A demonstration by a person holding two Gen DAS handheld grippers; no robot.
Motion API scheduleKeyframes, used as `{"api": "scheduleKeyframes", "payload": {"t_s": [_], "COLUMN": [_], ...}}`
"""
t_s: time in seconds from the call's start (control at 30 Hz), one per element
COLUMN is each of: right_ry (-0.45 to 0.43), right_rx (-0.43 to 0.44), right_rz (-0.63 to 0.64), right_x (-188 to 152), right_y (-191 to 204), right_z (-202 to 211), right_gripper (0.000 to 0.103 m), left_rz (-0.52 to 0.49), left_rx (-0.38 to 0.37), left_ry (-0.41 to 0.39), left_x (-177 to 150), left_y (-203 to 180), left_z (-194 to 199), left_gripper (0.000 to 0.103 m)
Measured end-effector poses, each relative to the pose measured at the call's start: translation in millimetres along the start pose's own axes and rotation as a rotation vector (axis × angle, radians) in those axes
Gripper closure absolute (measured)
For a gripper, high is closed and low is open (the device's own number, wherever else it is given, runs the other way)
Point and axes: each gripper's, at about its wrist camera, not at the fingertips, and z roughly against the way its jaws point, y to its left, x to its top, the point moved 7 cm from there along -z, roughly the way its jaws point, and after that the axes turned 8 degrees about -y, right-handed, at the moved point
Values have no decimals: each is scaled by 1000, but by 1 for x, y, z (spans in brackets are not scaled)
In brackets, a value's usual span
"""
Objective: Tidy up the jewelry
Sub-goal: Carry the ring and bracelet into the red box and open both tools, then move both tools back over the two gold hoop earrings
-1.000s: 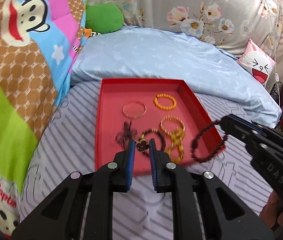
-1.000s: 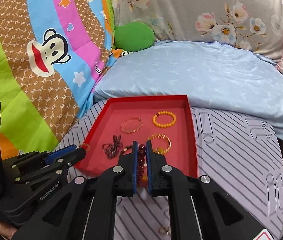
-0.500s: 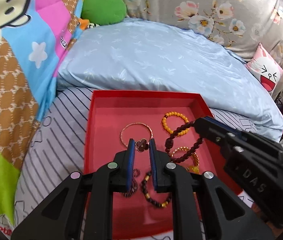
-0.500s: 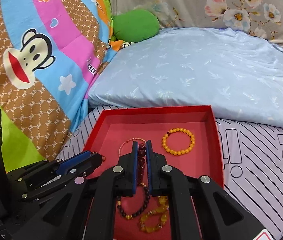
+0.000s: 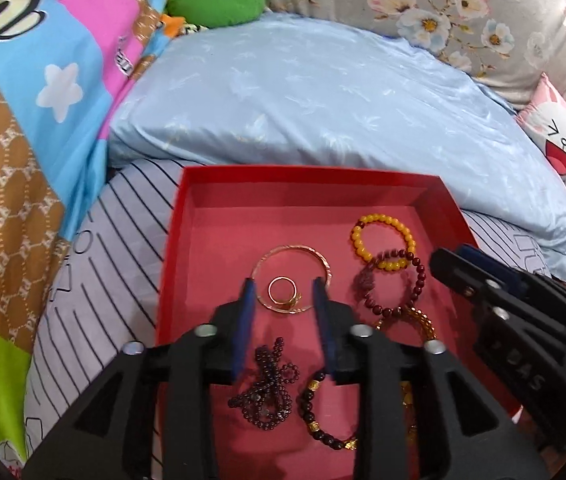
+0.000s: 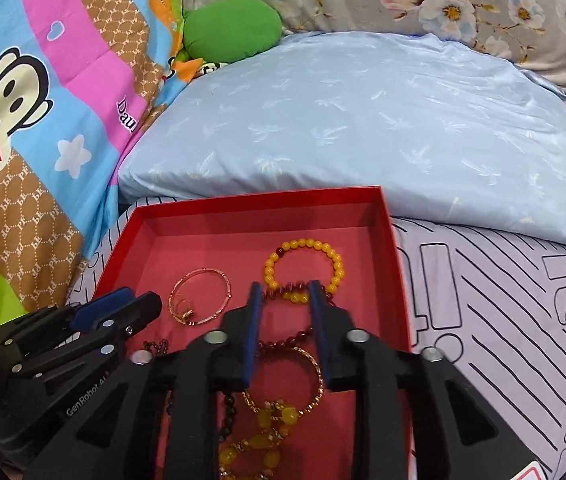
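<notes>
A red tray (image 5: 187, 208) (image 6: 399, 264) lies on the striped sheet and holds the jewelry. My left gripper (image 5: 283, 288) is open and empty over a small gold ring (image 5: 283, 291) that lies inside a thin gold bangle (image 5: 325, 266) (image 6: 225, 280). My right gripper (image 6: 285, 290) is open and empty over a dark red bead bracelet (image 5: 415, 292) (image 6: 283, 340), which overlaps a yellow bead bracelet (image 5: 381, 224) (image 6: 303, 246). A dark bead chain (image 5: 267, 396), a brown-and-gold bracelet (image 5: 315, 424) and gold and yellow pieces (image 6: 271, 428) lie nearer.
A light blue pillow (image 5: 323, 92) lies just behind the tray. A cartoon quilt (image 6: 23, 100) rises on the left, with a green cushion (image 6: 231, 28) behind. A pink face cushion (image 5: 555, 136) is at the far right. Striped sheet (image 6: 503, 300) surrounds the tray.
Both grippers have moved forward over the tray and opened. The left let go of the gold ring inside the bangle; the right let go of the dark red bracelet by the yellow one.
</notes>
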Motion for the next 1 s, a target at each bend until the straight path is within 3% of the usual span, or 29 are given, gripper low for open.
{"api": "scheduleKeyframes", "payload": {"t_s": [0.4,1.0], "right_ry": [-66,-65], "right_rx": [-16,0], "right_rz": [87,62], "right_x": [-11,-61], "right_y": [14,19], "right_z": [50,111], "right_gripper": [68,68], "left_rz": [-63,-74], "left_rx": [35,49], "left_ry": [-73,-102], "left_x": [-6,-42], "left_y": [-12,-18], "left_z": [45,103], "left_gripper": [60,57]}}
